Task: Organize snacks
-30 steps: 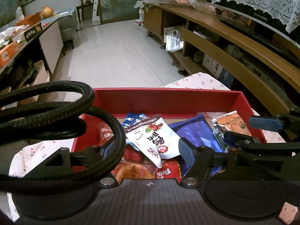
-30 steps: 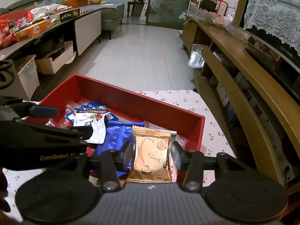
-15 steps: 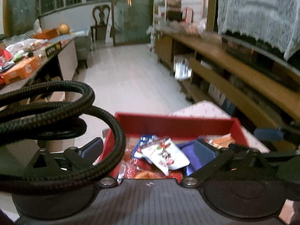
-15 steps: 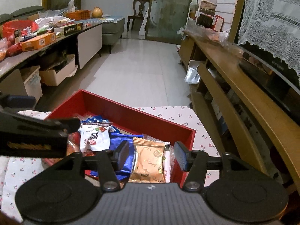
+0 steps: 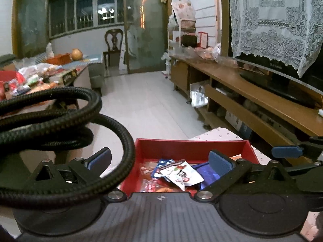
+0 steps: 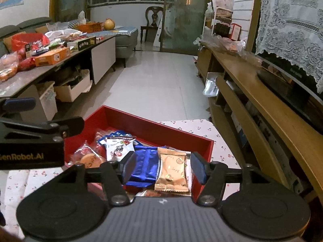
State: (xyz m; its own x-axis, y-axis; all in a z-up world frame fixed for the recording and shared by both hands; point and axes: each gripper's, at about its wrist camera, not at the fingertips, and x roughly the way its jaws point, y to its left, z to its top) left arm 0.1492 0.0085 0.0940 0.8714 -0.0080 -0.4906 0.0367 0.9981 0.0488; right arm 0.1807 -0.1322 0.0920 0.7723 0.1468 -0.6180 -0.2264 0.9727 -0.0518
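Red box (image 5: 193,146) on the bench held the snack packets; the left tool (image 5: 159,159) stood fully spread and empty above it. Right wrist view: right tool (image 6: 162,167), jaws just opening, gripped nothing; orange packet (image 6: 171,170) lay in the box below.

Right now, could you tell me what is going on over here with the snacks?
A person is sorting snack packets into a red box with two handheld grippers. The right gripper, jaws just opening, has let go of the gold packet, which lies in the box. The left gripper is wide open and empty above the white packet.
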